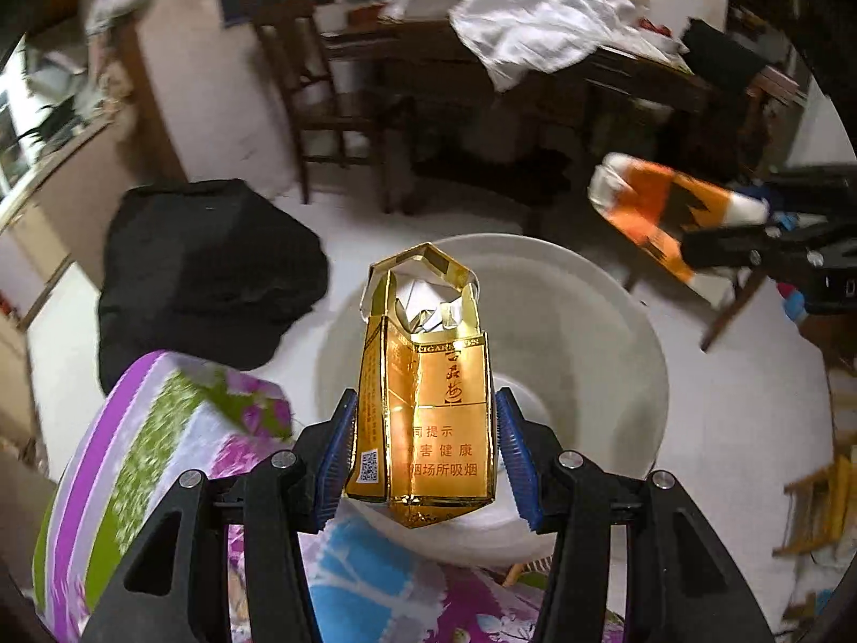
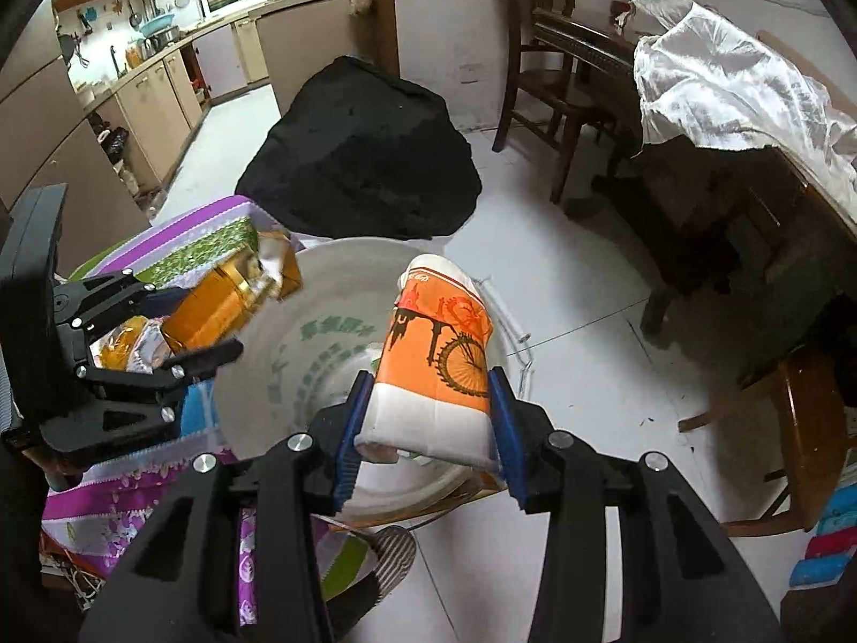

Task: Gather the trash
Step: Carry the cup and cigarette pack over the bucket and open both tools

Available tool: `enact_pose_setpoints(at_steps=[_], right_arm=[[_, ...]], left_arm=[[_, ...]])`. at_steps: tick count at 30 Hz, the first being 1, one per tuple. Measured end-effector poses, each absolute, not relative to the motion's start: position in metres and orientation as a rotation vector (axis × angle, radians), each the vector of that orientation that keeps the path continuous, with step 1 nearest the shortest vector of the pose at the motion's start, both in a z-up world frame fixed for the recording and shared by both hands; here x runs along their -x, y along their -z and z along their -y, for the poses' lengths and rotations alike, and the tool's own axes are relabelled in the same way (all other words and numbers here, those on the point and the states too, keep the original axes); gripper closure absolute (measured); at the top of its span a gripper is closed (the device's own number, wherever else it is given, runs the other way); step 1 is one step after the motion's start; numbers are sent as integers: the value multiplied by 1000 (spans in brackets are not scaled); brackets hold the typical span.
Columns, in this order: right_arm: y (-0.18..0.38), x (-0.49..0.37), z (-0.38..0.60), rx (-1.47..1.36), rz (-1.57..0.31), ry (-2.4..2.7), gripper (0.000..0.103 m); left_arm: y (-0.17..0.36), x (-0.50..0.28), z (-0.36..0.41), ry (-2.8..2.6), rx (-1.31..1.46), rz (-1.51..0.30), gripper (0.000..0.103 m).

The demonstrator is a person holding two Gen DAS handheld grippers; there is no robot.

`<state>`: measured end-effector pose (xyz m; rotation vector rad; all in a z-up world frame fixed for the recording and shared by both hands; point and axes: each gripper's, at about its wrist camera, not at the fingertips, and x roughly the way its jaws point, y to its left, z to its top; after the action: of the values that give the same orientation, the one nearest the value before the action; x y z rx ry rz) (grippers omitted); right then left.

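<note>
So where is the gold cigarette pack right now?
The gold cigarette pack sits between the left gripper's fingers, held above the white basin; the right wrist view shows it left of the paper cup.

A pale tiled floor (image 2: 578, 289) runs past a dark wooden chair (image 2: 541, 53) to beige kitchen cabinets (image 2: 155, 91).

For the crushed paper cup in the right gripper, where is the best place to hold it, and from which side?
Grip the paper cup across its flattened lower body, as the right gripper does now, coming from the base end. The crushed walls give two flat faces for the pads; the open rim points away over the white bin.
</note>
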<state>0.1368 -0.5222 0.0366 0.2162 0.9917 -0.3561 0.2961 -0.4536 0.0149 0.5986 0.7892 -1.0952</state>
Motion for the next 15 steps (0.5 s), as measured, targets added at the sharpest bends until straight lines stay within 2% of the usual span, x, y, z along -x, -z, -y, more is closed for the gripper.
enact_pose_setpoints(at_steps=[7,15], right_arm=[[-28,-154,540,-239,-1046,342,62],[-10,-171,543,-273,-1126,290,62]], left_arm=[[3,-298,478,1104,-684,-843,51],[20,-306,472,1091,-705,-879,51]])
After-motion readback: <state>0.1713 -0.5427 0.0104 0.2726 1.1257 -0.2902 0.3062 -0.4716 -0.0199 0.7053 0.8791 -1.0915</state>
